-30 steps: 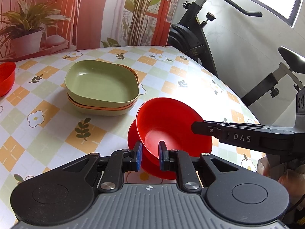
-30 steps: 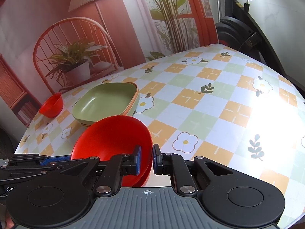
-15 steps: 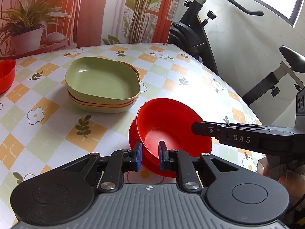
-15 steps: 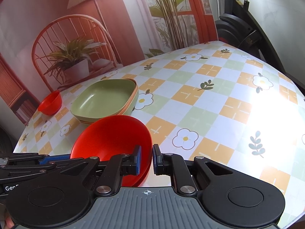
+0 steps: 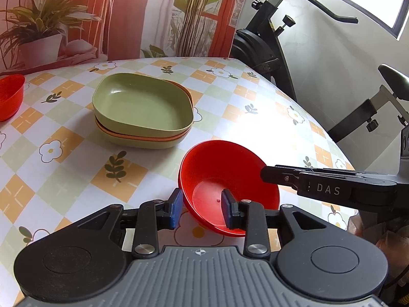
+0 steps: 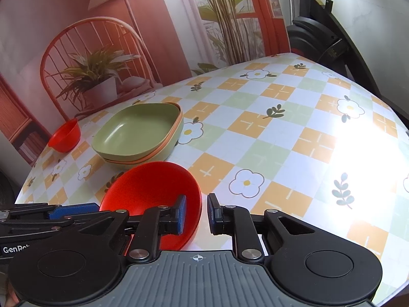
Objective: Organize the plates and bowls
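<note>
A red bowl (image 5: 230,168), nested in a second red one, sits tilted near the table's front right corner. My left gripper (image 5: 202,211) is open, with the bowl's near rim between its blue pads, one inside and one outside. My right gripper (image 6: 196,215) is slightly open around the opposite rim of the red bowl (image 6: 153,184), and a strip of tablecloth shows between rim and outer pad. A stack of green square plates (image 5: 143,107) with an orange one in between stands just behind. The green plates (image 6: 138,130) also show in the right wrist view.
Another small red bowl (image 5: 10,97) stands at the far left edge of the table, and this same bowl (image 6: 65,135) appears beyond the plates. An exercise bike (image 5: 268,46) stands close to the table's right side. The checked tablecloth (image 6: 294,133) is bare to the right.
My left gripper's fingers have spread apart off the red bowl's rim. The right gripper's fingers have widened a little. The nested red bowls have settled lower, and the lower one's rim no longer sticks out.
</note>
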Motion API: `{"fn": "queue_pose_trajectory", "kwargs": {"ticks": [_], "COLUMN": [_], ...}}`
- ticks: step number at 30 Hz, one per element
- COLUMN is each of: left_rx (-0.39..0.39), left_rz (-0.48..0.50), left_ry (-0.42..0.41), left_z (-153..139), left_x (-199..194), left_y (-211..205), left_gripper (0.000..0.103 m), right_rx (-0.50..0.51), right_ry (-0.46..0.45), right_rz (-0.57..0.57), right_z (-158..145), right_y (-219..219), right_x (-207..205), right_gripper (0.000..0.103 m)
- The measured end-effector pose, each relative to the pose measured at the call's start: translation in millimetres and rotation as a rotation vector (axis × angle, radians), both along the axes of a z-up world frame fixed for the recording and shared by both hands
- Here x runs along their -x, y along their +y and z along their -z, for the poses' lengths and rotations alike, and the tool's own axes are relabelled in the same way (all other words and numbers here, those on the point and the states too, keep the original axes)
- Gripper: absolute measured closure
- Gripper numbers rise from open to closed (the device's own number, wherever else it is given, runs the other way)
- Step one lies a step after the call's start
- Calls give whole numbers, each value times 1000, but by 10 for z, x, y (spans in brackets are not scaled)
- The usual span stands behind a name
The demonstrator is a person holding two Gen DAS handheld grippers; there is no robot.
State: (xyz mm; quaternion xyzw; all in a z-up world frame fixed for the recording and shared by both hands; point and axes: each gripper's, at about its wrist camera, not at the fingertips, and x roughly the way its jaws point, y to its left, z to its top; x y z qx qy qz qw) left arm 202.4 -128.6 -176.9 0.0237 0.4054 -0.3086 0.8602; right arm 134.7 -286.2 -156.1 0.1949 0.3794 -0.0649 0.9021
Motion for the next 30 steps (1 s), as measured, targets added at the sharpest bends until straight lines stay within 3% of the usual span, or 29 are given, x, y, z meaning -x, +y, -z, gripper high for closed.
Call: {"fn": "queue_pose_trajectory", "kwargs": {"ticks": [10,21,30], "left_rx": [57,87,5], "left_rz": [-72,-271,-392], "left_ry": [-33,-136,-283], "left_z": [-172,-524,-1016], "left_x": [-77,-305,-510], "left_y": [265,1082,1806], "left_gripper": [69,69,69], "right_rx": [18,26,0], "right_ry": [-32,-60,-111], "right_rz": [3,-70,-200], "right_z": [-133,-431,-752], "right_y": [47,344,871], "right_x": [20,-199,-686], "right_gripper": [85,85,85]}}
